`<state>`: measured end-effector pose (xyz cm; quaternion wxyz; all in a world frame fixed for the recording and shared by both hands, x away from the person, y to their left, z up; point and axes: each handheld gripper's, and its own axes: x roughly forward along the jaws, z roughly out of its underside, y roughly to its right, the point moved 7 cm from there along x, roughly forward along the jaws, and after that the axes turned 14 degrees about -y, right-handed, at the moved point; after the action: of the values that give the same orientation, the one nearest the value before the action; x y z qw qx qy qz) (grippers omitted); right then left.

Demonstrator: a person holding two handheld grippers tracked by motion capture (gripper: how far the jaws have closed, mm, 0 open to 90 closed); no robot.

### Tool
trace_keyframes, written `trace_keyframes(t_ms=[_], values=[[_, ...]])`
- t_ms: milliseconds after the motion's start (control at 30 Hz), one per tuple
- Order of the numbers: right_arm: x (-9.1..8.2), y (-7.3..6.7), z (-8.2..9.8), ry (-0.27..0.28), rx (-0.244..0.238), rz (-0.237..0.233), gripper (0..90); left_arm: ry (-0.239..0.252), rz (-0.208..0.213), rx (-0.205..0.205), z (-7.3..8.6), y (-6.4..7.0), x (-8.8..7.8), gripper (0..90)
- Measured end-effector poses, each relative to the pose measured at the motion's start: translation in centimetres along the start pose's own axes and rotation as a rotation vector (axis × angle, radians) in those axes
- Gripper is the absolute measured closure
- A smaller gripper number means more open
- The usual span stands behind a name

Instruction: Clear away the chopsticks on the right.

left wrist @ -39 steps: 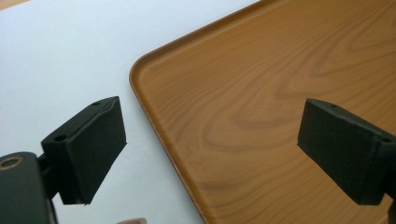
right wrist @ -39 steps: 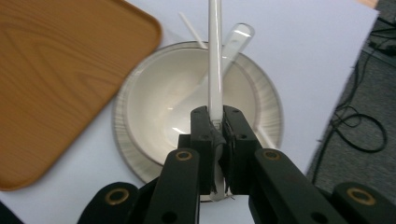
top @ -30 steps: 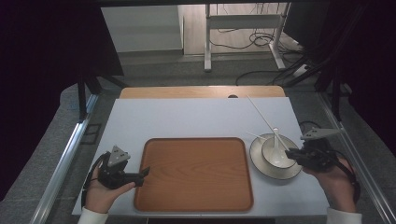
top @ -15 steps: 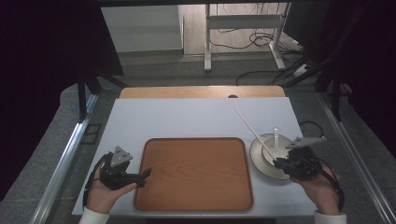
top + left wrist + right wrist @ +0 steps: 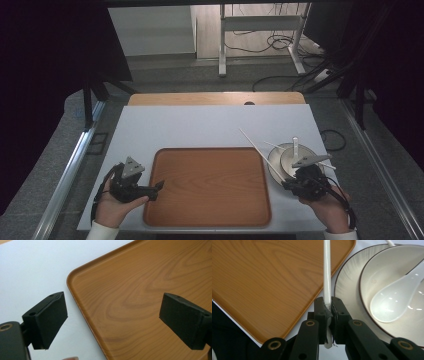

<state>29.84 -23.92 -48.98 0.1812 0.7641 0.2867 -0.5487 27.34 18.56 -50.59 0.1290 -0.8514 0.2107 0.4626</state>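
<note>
The right gripper (image 5: 327, 305) was clamped tight on a long thin white chopstick (image 5: 327, 272). Its two black jaws pressed on the stick from both sides, near its lower end. The chopstick pointed up and away from the gripper, over the near right corner of the brown wooden tray (image 5: 269, 280) with rounded corners. In the high view the right gripper (image 5: 288, 184) sat just beside the right edge of the tray (image 5: 207, 185), and the chopstick (image 5: 260, 152) slanted back toward the middle of the white table (image 5: 200, 127).

Right next to that gripper stood a round grey plate (image 5: 345, 287) with a dark rim. A white bowl (image 5: 384, 267) sat on the plate, and a white soup spoon (image 5: 392, 302) lay in the bowl.

The left gripper (image 5: 113, 317) had its jaws wide apart with nothing between them. It hung over the left edge of the tray (image 5: 140, 290), one jaw above the white table (image 5: 32, 275) and one above the wood. In the high view, the left gripper (image 5: 160, 186) was held at the tray's near left side.
</note>
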Motion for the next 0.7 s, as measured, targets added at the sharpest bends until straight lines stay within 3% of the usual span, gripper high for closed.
trace_keyframes(t_ms=[700], values=[[3.0, -2.8, -0.6, -0.066, -0.033, -0.03, 84.4, -0.003, 0.0, 0.001, 0.1, 0.0, 0.1, 7.4]])
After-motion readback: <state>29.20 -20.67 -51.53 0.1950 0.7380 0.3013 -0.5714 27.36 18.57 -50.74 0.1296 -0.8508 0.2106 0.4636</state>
